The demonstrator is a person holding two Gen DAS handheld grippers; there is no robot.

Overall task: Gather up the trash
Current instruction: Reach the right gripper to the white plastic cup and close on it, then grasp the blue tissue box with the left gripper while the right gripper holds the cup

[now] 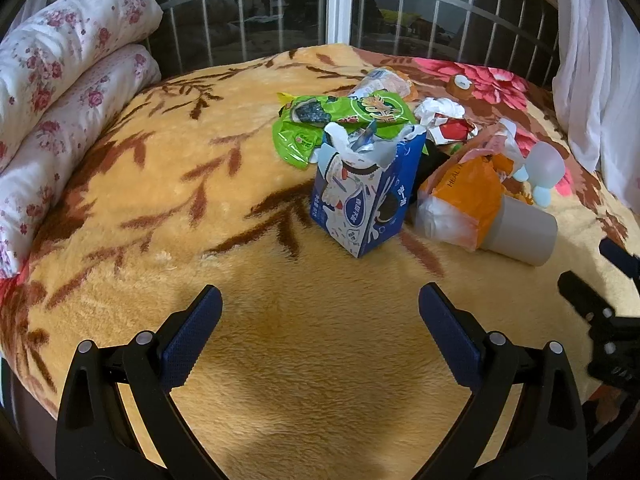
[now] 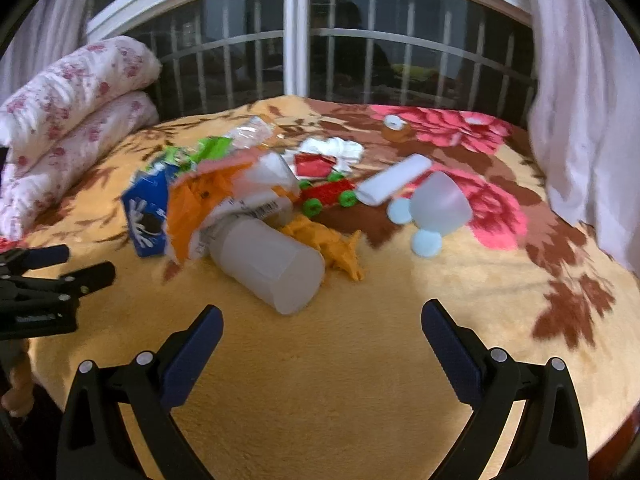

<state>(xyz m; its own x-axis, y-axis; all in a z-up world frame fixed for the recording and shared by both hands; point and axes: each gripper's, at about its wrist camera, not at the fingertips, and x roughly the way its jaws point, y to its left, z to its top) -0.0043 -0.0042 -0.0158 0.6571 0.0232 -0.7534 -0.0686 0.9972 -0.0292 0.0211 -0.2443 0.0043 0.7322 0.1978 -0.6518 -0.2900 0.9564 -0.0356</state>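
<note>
Blue carton (image 1: 362, 200) stuffed with wrappers (image 1: 352, 142)

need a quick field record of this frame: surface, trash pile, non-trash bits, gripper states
surface: floral blanket on a bed, folded quilt at left
trash: blue cookie box upright, stuffed with wrappers; green snack bag behind it; orange plastic bag; grey cup on its side; crumpled tissue
other: red toy car with green wheels
left hand-held gripper: open, empty, short of the box
right hand-held gripper: open, empty, near the cup
</note>
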